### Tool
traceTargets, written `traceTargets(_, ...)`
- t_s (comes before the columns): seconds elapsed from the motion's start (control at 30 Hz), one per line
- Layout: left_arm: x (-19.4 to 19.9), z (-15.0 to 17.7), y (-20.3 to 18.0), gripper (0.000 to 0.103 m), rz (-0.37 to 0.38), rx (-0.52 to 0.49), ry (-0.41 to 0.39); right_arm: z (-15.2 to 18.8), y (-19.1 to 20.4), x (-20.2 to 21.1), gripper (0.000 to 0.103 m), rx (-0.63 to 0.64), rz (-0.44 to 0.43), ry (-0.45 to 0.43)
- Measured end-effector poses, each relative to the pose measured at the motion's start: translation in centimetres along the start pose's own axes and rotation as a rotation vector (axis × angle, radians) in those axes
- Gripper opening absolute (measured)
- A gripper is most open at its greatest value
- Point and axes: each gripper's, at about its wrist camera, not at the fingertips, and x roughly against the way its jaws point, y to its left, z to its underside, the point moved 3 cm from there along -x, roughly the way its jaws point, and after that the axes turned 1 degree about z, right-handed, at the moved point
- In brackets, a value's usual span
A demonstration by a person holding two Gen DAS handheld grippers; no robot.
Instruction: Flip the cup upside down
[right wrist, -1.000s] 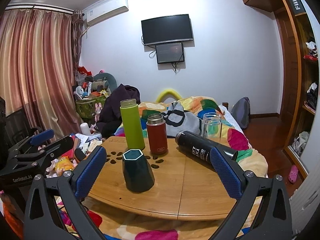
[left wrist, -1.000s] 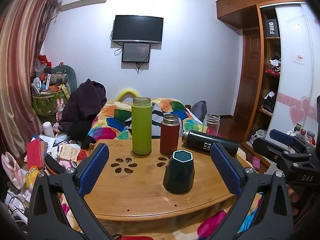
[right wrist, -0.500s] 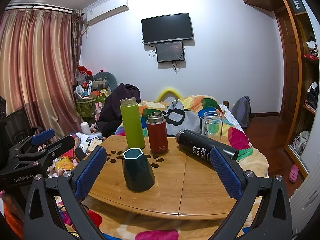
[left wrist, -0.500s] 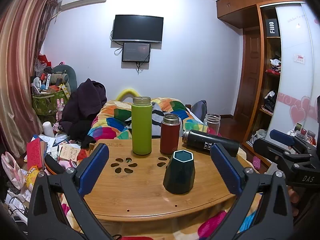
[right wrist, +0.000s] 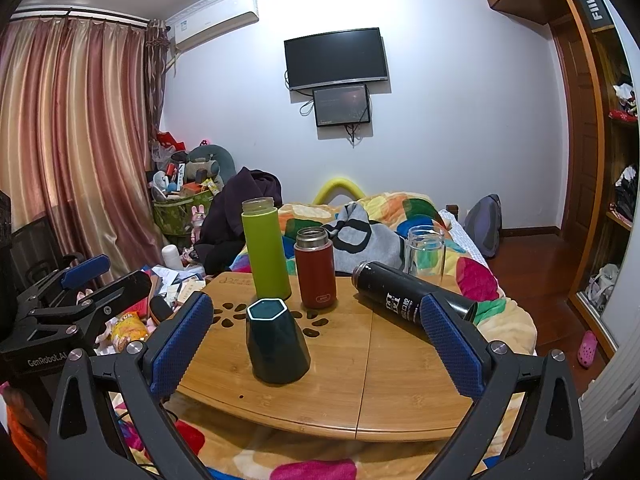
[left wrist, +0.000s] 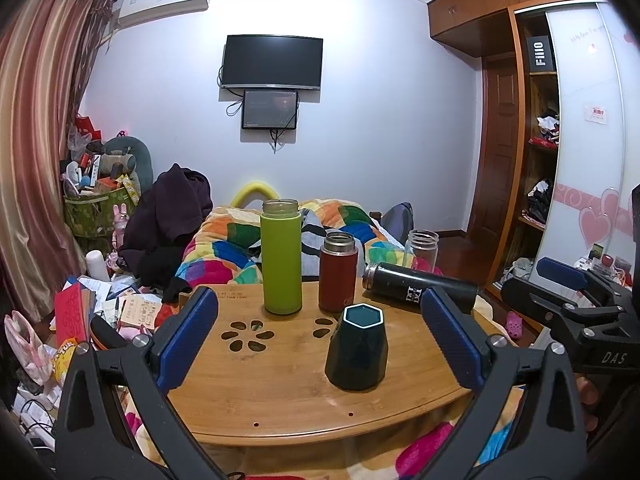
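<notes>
A dark green faceted cup stands on the wooden table with its hexagonal face up and its wider end down; it also shows in the right wrist view. My left gripper is open and empty, held back from the table's near edge with the cup between its fingers' lines. My right gripper is open and empty, also short of the table. Each gripper shows at the edge of the other's view.
A tall green bottle, a red flask, a black flask lying on its side and a clear glass jar stand behind the cup. A bed with a colourful quilt lies beyond. Clutter covers the floor at left.
</notes>
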Motion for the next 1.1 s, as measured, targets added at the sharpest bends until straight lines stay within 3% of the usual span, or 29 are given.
traceTargets(1.1,-0.27,-0.06,-0.46,0.103,0.037,-0.005,0.016,0.45,-0.37,-0.77,0.103,-0.003,-0.005,0.03)
